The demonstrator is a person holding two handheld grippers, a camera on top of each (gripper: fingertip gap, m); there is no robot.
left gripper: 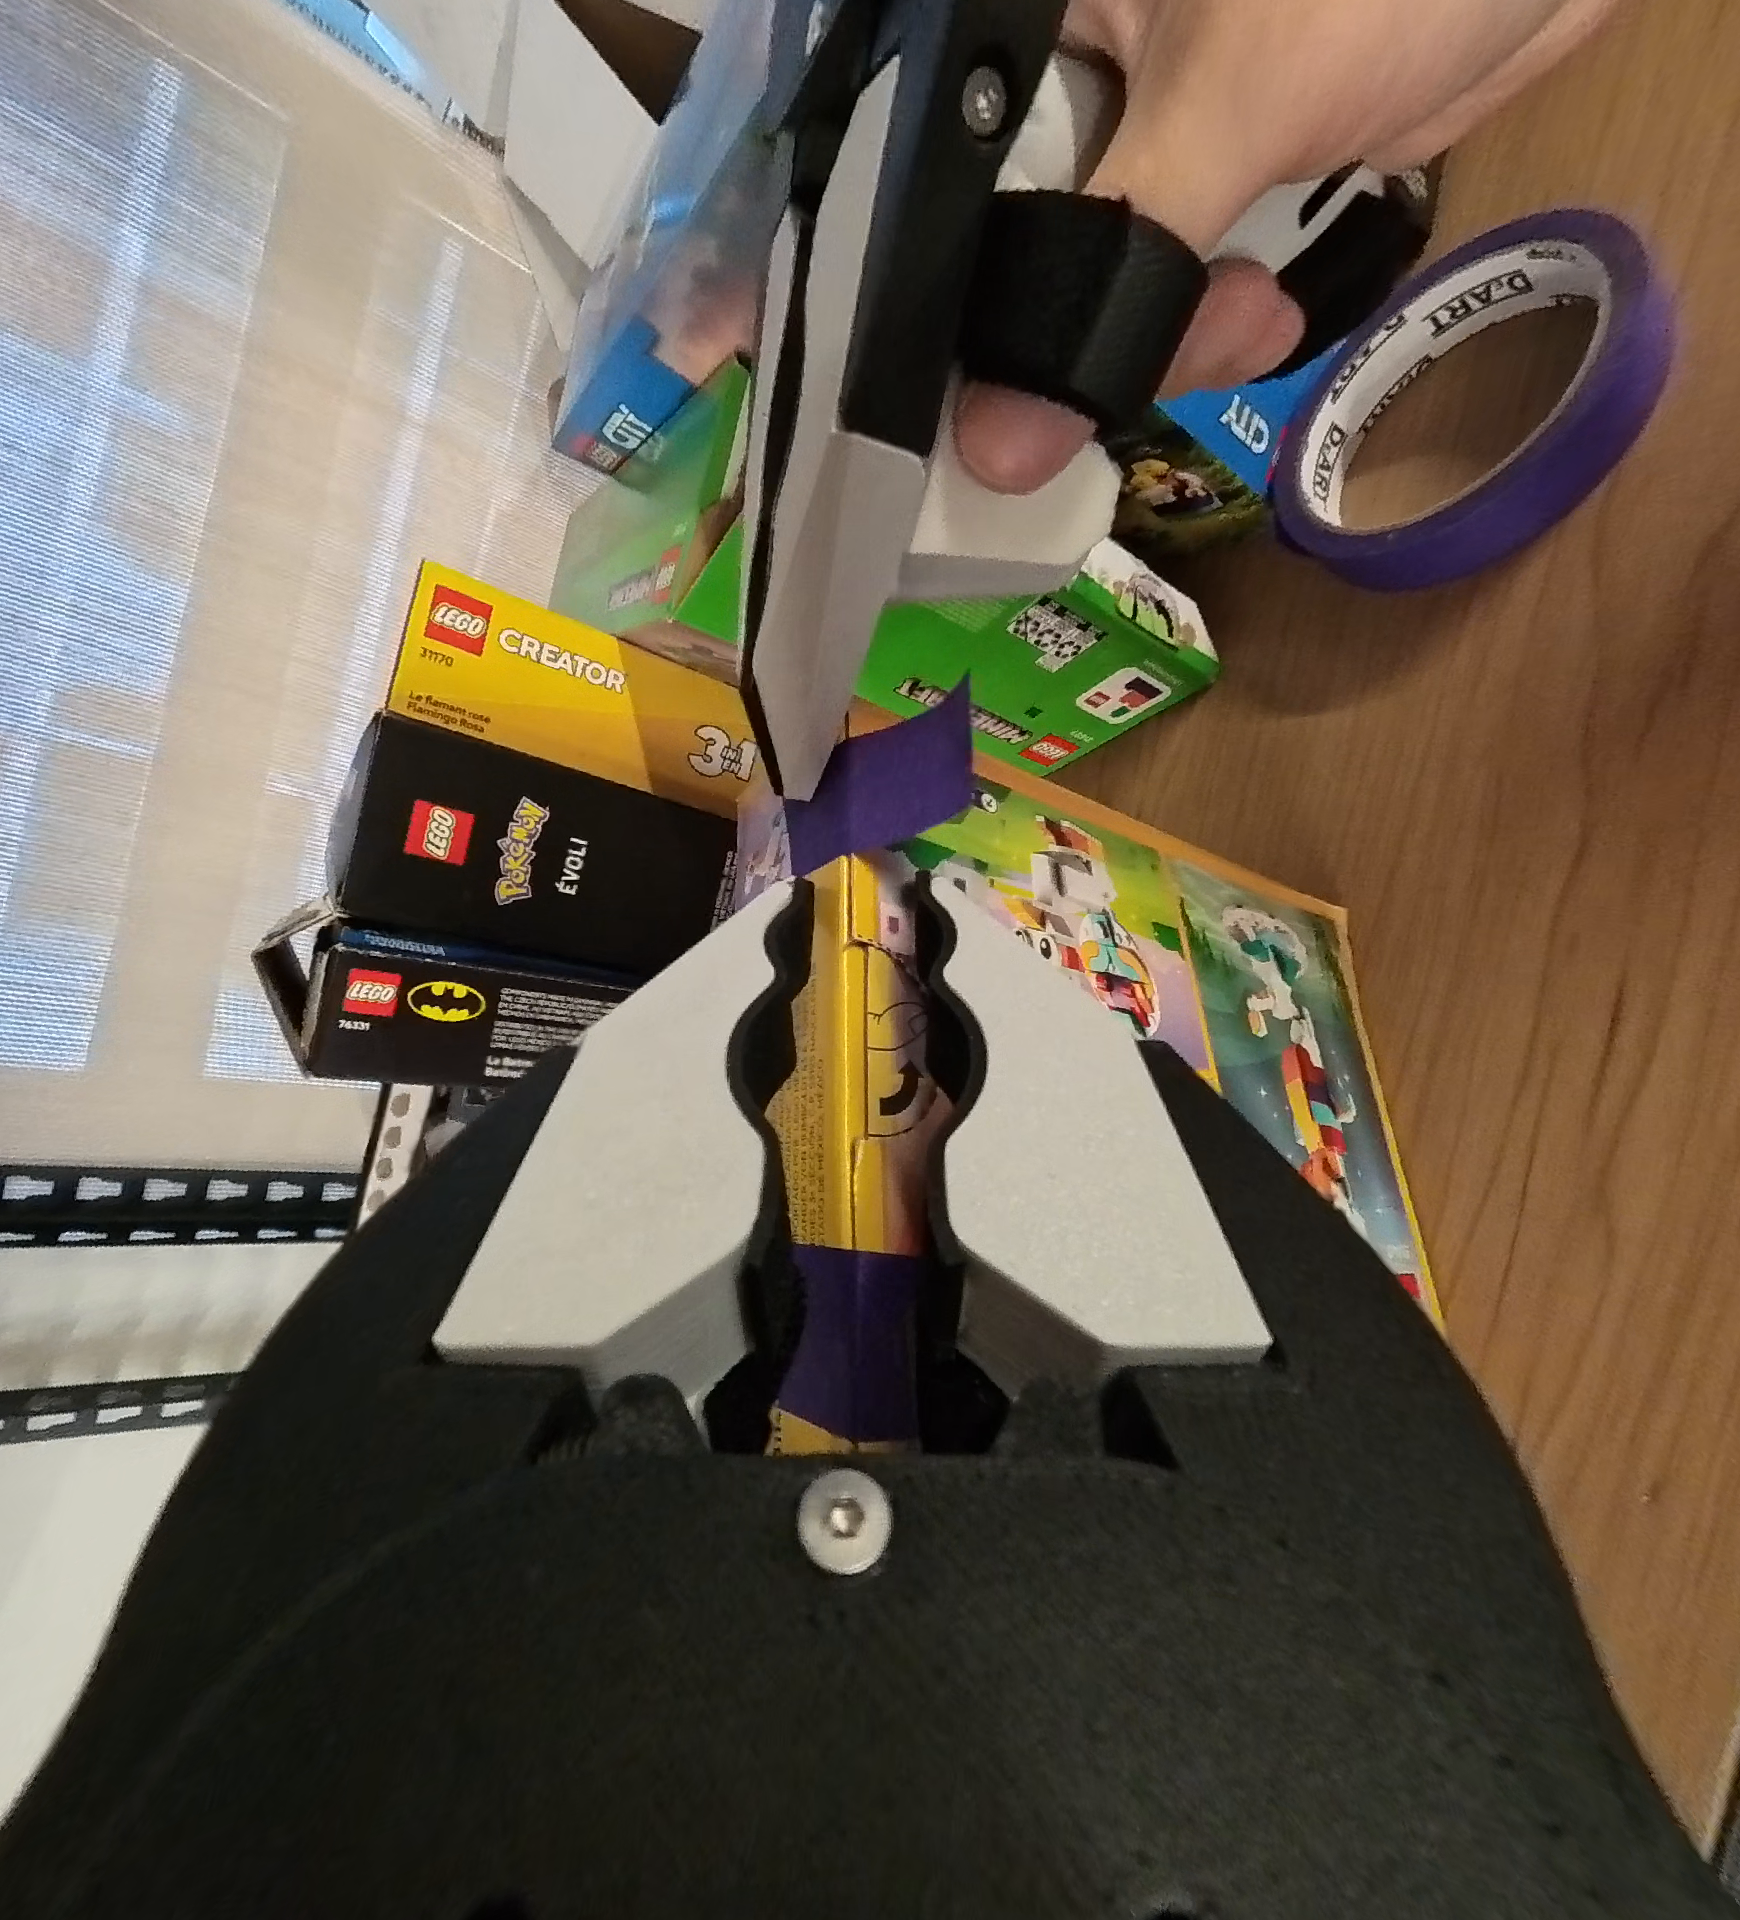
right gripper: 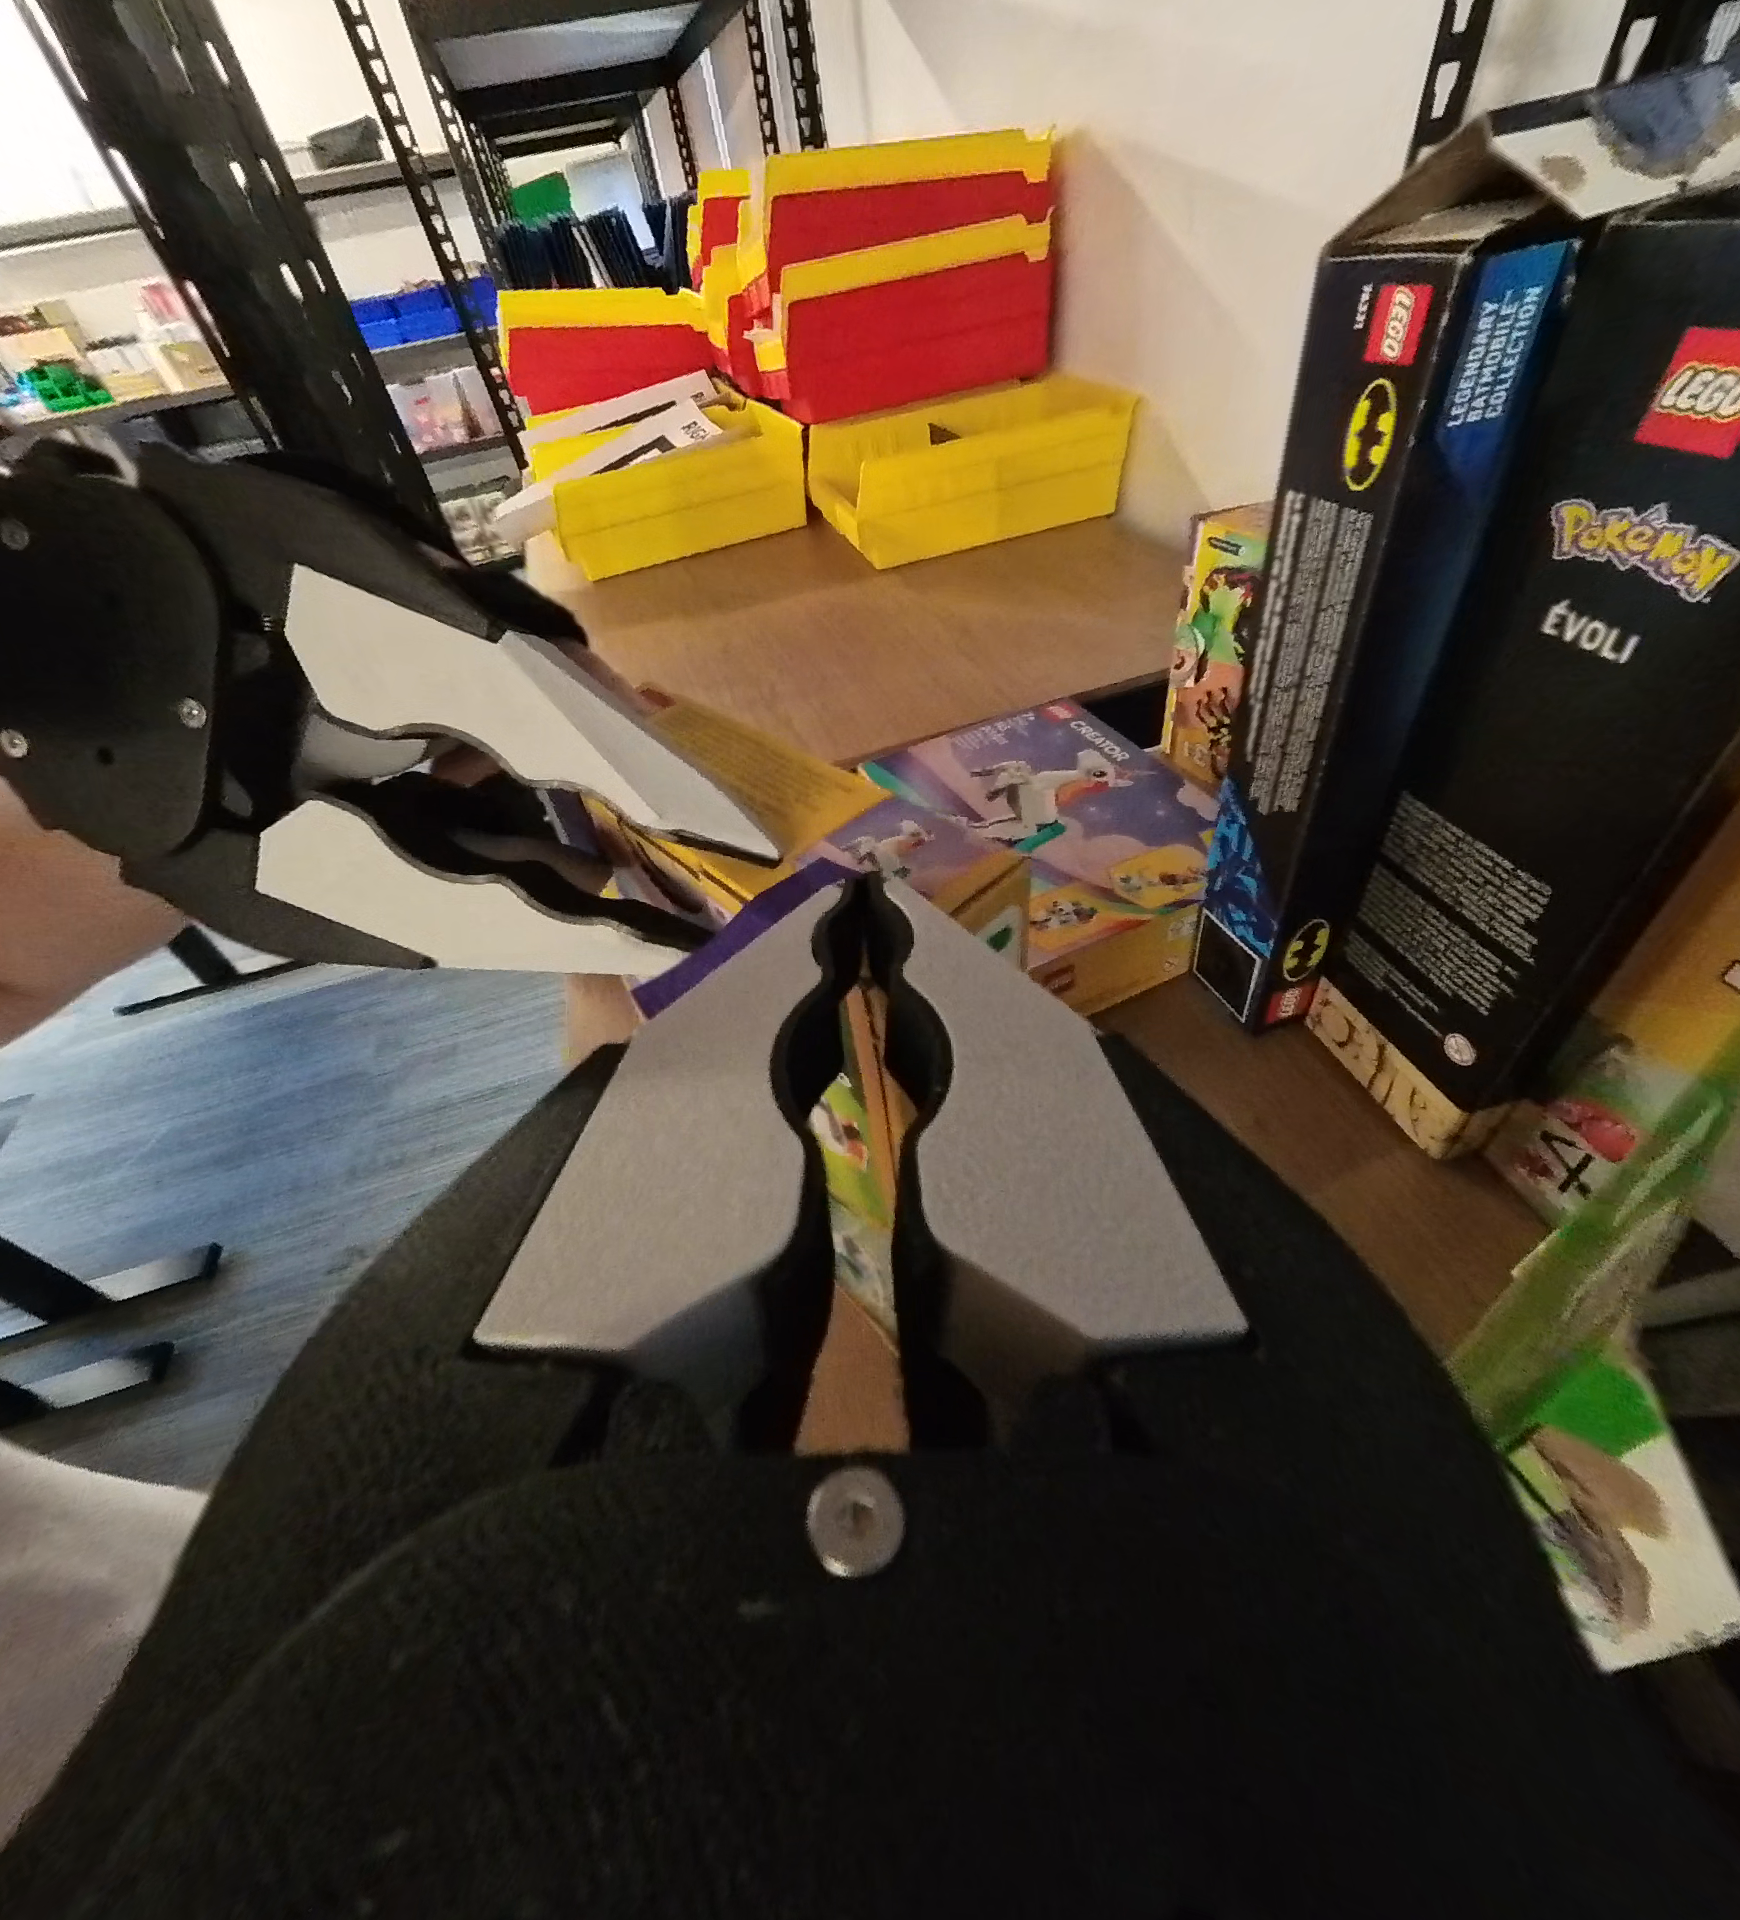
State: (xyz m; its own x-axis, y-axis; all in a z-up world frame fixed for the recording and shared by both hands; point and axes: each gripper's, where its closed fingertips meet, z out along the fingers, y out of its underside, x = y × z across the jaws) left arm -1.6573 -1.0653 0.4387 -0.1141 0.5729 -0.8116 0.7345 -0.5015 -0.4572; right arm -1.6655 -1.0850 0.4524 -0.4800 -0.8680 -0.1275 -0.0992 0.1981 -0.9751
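Your left gripper fingers clamp the yellow box edge (printing not transcribed), your right gripper fingers pinch shut on purple tape strip.

Left gripper: matt black grainy plastic body, smooth pale grey fingers, shiny metal screw.
Right gripper: the same matt black plastic, grey satin fingers.
Yellow box: glossy printed card.
Purple tape strip: matt, papery.
Tape roll: purple paper tape on a white card core.
Table: smooth wood-grain surface.
Yellow bins: smooth plastic.
Shelf uprights: black painted metal.
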